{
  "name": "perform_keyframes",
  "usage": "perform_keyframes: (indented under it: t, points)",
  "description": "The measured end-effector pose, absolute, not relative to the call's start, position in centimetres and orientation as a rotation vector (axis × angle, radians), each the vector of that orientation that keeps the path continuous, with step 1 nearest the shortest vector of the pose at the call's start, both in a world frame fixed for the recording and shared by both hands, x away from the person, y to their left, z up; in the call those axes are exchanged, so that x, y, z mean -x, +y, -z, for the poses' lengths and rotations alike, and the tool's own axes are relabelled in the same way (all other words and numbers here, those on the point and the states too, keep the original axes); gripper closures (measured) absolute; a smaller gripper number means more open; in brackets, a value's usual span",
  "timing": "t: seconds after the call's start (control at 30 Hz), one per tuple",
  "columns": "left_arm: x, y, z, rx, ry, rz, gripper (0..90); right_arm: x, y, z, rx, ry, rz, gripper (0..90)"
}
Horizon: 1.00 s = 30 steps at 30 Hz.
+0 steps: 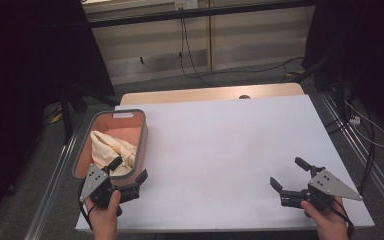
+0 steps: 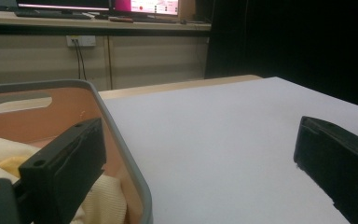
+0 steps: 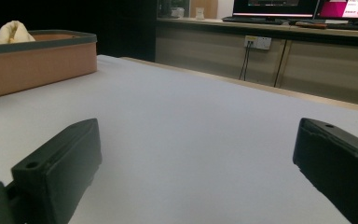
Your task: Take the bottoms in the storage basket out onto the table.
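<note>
A salmon-pink basket (image 1: 143, 135) with a grey rim stands at the table's left side, and a crumpled cream cloth (image 1: 109, 146) lies in it. My left gripper (image 1: 129, 169) is open and straddles the basket's near right wall. One jaw sits inside over the cloth (image 2: 102, 200), the other outside above the white tabletop, and the rim (image 2: 116, 140) runs between them. My right gripper (image 1: 287, 172) is open near the front right of the table with nothing between its jaws. In the right gripper view the basket (image 3: 37, 65) and the cloth (image 3: 13, 31) lie far off to the left.
The white table top (image 1: 230, 145) spreads wide between the two grippers, with a wooden strip (image 1: 210, 94) along its far edge. Beyond it are pale cabinets, cables (image 1: 190, 60) on the floor and dark stands at both sides. Monitors (image 3: 303, 7) sit on the back counter.
</note>
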<state>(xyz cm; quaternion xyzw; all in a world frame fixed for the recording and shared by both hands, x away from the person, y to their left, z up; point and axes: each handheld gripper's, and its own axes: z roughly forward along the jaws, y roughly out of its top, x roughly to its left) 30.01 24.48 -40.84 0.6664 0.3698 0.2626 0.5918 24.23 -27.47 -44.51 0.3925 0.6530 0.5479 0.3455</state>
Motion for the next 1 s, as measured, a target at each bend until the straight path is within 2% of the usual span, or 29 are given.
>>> perform_keyframes:
  t: [1.0]
  points:
    - [-31.4,24.3,37.9,-1.519,0.908,-0.628,2.5,-24.3,-28.4,44.6,-1.037,1.69,-1.431,0.8]
